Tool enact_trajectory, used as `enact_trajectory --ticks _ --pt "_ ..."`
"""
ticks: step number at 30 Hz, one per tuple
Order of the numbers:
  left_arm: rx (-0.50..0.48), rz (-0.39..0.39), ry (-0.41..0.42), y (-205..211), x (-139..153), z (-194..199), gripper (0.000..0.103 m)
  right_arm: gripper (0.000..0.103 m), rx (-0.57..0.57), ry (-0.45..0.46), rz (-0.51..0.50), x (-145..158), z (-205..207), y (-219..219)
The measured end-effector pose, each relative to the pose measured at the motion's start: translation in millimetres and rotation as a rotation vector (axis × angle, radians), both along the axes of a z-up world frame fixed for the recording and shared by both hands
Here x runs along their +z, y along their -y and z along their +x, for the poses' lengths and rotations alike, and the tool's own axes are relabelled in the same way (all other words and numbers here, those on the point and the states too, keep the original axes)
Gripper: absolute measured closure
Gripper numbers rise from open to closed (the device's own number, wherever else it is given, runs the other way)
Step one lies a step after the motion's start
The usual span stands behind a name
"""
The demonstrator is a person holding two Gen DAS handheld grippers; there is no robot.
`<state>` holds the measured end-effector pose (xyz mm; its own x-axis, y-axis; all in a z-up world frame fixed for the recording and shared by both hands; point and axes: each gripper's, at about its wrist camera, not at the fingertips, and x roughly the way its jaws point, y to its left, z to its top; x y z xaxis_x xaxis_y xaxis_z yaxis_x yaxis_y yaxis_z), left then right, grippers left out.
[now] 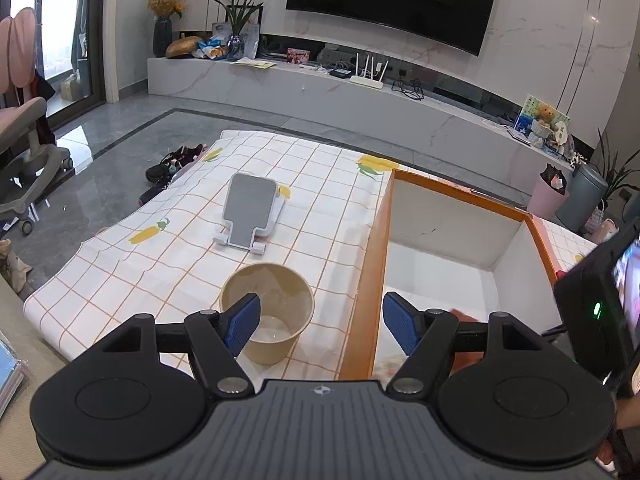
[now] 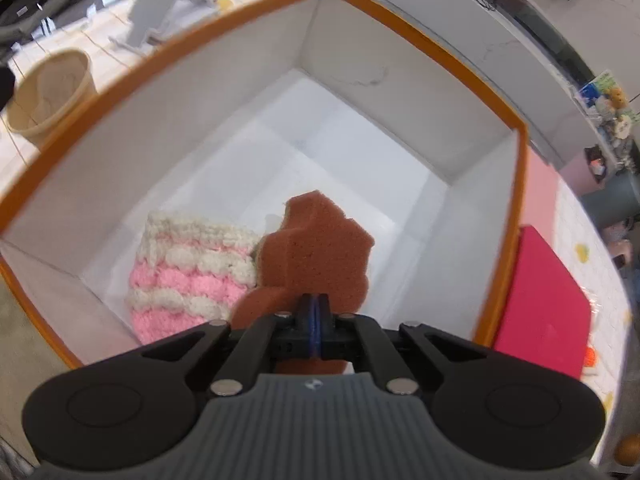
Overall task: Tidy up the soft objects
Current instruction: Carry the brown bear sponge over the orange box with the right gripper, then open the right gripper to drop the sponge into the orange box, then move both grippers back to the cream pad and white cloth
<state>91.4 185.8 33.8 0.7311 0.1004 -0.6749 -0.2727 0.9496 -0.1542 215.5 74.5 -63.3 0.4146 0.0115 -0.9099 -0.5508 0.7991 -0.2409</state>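
An orange-rimmed box with white walls holds a brown sponge and a pink-and-white knitted piece, which lie side by side on its floor. My right gripper hangs over the box, just above the sponge's near end. Its blue pads are pressed together with nothing between them. In the left wrist view, the left gripper stands open and empty above the tablecloth. Its left finger is in front of a paper cup and its right finger is over the box rim.
A grey phone stand lies on the checked tablecloth beyond the cup. A magenta flat object sits right of the box. The right hand's black device is at the right edge. Shoes and a chair are on the floor to the left.
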Motion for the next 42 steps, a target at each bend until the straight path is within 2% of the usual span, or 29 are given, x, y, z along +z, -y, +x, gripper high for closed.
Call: enact_trajectory --ticks 3,5,14,17,19,24,30,32,34,35,39,40,42 --pt "0.006 -0.009 -0.004 -2 -1 0 0.021 0.103 -0.039 -0.079 0.137 5 8 -2" --pt "0.003 -0.009 -0.005 -1 -1 1 0.021 0.103 -0.066 -0.085 0.174 7 10 -3" --pt "-0.003 0.004 0.002 3 0 0 0.021 0.100 -0.045 -0.018 0.178 8 -1 0" --pt "-0.010 0.007 0.006 6 2 0 0.021 0.093 -0.053 0.005 0.215 14 -2 6" --pt "-0.015 0.010 0.009 9 4 0 0.021 0.069 -0.061 0.019 0.247 21 -5 11" --pt "-0.044 0.027 0.043 22 18 -6 0.021 0.066 -0.086 0.085 0.334 44 -24 26" --pt "-0.061 0.008 0.060 43 38 -18 0.018 0.062 -0.157 0.212 0.465 92 -70 64" --pt "-0.109 -0.010 0.074 53 44 -24 0.018 0.058 -0.185 0.263 0.494 107 -88 85" --pt "-0.169 -0.030 0.094 63 50 -31 0.016 0.047 -0.225 0.301 0.535 117 -105 107" --pt "-0.194 -0.040 0.103 69 53 -34 0.016 0.047 -0.239 0.316 0.559 122 -116 121" --pt "-0.269 -0.052 0.123 97 58 -45 0.016 0.046 -0.295 0.358 0.578 127 -148 171" --pt "-0.276 -0.048 0.130 104 59 -47 0.016 0.043 -0.311 0.361 0.575 127 -155 185" --pt "-0.268 -0.029 0.156 120 58 -54 0.015 0.041 -0.350 0.321 0.590 121 -162 212"
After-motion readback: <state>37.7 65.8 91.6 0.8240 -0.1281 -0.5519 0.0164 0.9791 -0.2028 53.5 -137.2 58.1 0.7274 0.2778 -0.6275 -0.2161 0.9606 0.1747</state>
